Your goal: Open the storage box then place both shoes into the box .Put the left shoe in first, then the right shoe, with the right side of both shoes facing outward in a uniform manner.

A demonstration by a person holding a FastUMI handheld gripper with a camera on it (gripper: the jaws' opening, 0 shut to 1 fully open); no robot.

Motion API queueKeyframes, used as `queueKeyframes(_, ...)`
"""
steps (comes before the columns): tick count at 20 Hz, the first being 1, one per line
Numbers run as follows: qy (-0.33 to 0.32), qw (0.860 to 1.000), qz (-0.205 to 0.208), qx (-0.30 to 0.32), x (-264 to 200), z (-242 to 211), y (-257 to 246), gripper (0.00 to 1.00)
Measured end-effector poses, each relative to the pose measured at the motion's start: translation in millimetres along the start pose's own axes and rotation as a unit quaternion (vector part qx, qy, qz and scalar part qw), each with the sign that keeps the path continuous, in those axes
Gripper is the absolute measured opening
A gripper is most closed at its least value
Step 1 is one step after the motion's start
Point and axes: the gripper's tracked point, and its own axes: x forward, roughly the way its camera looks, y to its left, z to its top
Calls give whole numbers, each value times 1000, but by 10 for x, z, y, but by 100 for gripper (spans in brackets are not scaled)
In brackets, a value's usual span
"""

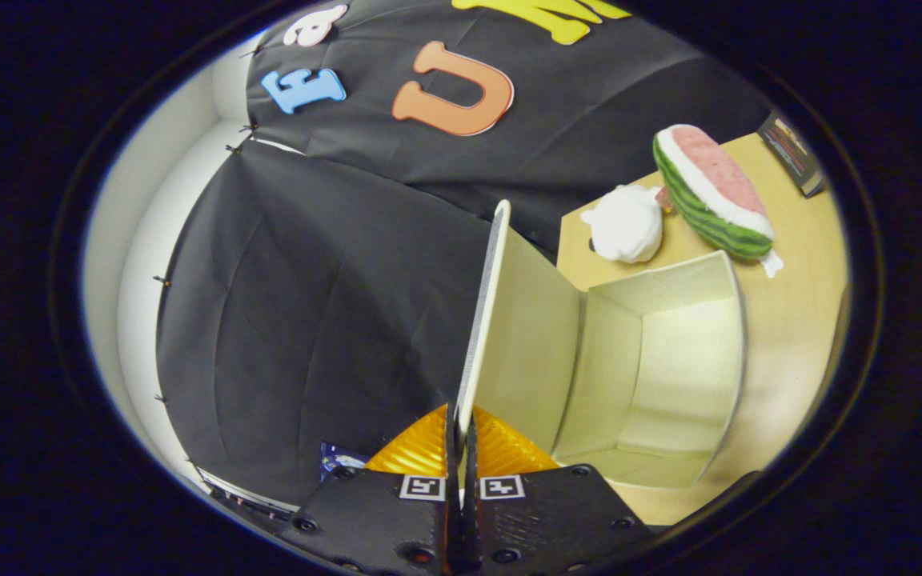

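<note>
Tool (462, 428) clamped on raised lid (483, 312) of one storage box (669, 352), seemingly empty. Near bench (797, 264) far edge: one watermelon plush (709, 192), one white plush (626, 224).

A staged recording booth — black cloth wall (309, 320), wooden table (797, 320), plush watermelon slice (709, 192).

The lid (483, 320) shows edge-on, so its outer face is hidden, and its lower edge disappears between the fingers (461, 436). The box (653, 360) front corner is cut off behind the gripper body. A dark booklet (789, 152), upper right, is cropped; its print is unreadable.
</note>
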Motion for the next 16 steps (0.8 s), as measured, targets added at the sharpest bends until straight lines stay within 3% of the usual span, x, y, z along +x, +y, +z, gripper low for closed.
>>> queueKeyframes(5,33,998,-27,-46,609,-173,193,11)
queueKeyframes(9,35,996,-60,-47,862,-243,146,64)
queueKeyframes(12,34,994,-94,-50,770,-245,-14,94)
queueKeyframes(16,23,987,-139,-75,380,-195,-355,96)
